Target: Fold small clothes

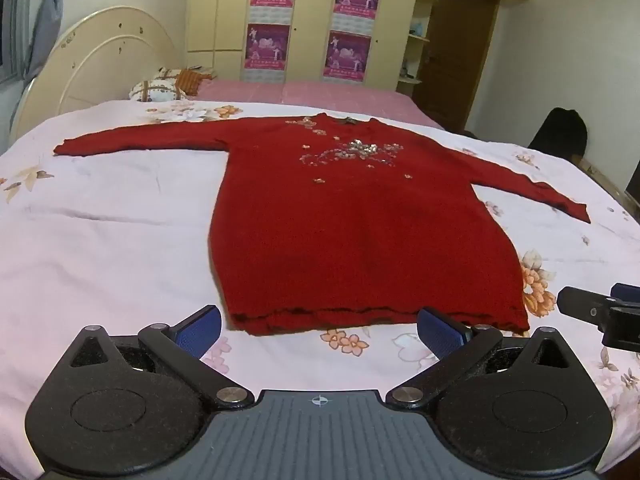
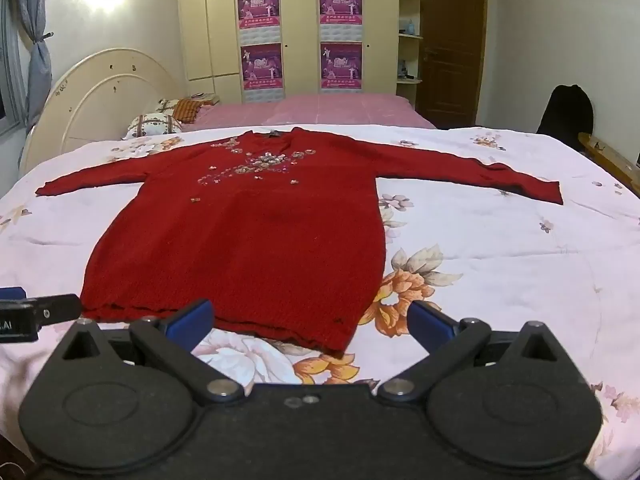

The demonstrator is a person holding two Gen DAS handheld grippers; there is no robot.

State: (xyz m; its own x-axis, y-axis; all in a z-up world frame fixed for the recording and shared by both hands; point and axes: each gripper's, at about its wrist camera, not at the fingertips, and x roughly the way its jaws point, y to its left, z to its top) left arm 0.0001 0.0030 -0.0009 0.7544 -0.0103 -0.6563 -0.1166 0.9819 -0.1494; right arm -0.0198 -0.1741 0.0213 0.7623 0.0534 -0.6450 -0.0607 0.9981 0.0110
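On the floral bed sheet [image 1: 120, 240] I see the red sweater [image 1: 360, 240] spread flat; my left tool [image 1: 320, 328] and right tool [image 2: 310, 318] gape empty near its hem.

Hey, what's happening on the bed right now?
A red sweater with sequin flowers lies spread flat on the floral bedsheet, both sleeves stretched out to the sides. A person holds a claw in each hand near the sweater's hem. The left claw and the right claw are both wide open and hold nothing. No fold has been made yet.
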